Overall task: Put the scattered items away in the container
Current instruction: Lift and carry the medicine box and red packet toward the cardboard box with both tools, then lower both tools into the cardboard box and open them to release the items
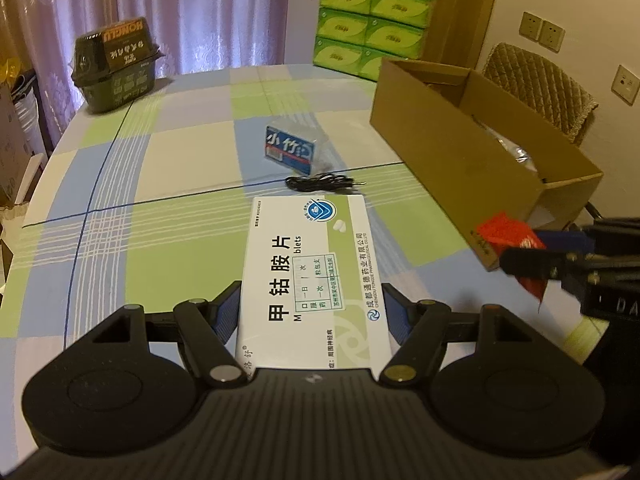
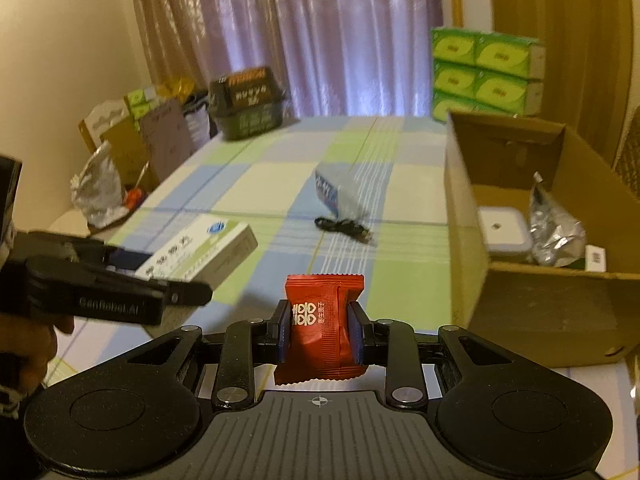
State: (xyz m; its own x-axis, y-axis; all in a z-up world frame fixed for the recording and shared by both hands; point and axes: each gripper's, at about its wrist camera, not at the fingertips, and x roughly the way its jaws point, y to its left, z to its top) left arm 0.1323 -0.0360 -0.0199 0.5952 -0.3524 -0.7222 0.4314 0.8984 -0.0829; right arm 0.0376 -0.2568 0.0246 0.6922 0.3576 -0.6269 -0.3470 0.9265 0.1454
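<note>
My left gripper [image 1: 310,312] is shut on a white and green medicine box [image 1: 312,280], held above the checked tablecloth; the same medicine box [image 2: 200,250] shows at the left of the right wrist view. My right gripper [image 2: 322,334] is shut on a red candy packet [image 2: 322,328], also seen as the red packet [image 1: 510,240] at the right of the left wrist view, near the box's front corner. The open cardboard box [image 1: 452,152], [image 2: 464,216] stands at the right. A blue tissue pack [image 1: 292,150] and a black cable [image 1: 320,184] lie mid-table.
Inside the cardboard box lie a white square container [image 2: 502,228] and a silver foil bag [image 2: 554,228]. A dark green basket [image 1: 116,68] and stacked green tissue packs [image 1: 372,28] stand at the table's far side. Boxes and bags crowd the floor [image 2: 120,160] at the left.
</note>
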